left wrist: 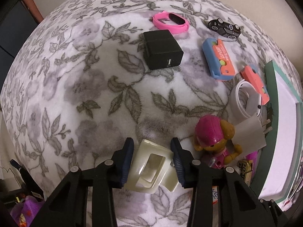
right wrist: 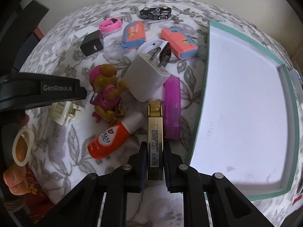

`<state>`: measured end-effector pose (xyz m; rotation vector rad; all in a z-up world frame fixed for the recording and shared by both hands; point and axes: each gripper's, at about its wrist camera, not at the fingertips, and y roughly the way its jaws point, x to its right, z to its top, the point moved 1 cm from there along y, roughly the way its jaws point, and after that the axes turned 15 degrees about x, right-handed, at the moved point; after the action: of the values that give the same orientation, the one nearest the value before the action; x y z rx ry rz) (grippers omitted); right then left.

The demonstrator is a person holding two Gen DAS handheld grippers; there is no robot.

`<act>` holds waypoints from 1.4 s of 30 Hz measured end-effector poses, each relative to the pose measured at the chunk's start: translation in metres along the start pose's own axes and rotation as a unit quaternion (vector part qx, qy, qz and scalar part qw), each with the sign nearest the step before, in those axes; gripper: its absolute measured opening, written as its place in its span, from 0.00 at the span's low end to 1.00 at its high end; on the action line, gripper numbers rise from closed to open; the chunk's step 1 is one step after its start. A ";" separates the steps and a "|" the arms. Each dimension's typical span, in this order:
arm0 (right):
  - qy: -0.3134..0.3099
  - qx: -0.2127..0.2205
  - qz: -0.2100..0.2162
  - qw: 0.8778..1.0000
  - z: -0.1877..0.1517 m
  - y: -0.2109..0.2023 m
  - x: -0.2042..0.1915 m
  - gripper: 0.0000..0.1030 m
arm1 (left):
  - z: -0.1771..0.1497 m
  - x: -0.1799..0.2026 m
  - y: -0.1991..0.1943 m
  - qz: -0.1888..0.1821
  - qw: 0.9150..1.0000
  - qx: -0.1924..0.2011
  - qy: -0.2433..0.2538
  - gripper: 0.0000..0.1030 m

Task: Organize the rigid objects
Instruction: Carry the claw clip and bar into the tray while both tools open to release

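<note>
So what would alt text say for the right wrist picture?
The right gripper clamps a slim gold lighter over a floral blanket. Beside it lie a purple case, an orange bottle and a toy pup; an open white box sits at right.

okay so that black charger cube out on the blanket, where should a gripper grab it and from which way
Take the black charger cube across its two flat side faces, coming straight down from above. It lies flat on the floral blanket with its USB port facing the left wrist camera, and bare blanket shows all around it; the pink wristband behind it looks just clear. Parallel faces should suit the pads.
</note>
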<state>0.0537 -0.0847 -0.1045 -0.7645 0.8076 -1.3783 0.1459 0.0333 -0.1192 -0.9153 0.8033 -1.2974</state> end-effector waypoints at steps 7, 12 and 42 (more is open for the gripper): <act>0.017 0.019 0.010 1.000 0.009 -0.014 0.009 0.16 | 0.009 -0.011 -0.024 -0.009 1.000 0.025 -0.009 0.38; 0.030 0.038 0.016 0.999 0.013 -0.027 0.014 0.16 | 0.014 -0.018 -0.044 -0.026 0.998 0.044 -0.021 0.38; 0.142 0.100 -0.004 0.985 0.028 -0.072 0.108 0.16 | -0.002 0.071 -0.106 -0.132 0.981 0.122 0.070 0.39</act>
<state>0.0420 -0.1965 -0.0336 -0.4211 0.8687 -1.5711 0.1062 -0.0413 -0.0234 -0.7560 0.6260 -1.6667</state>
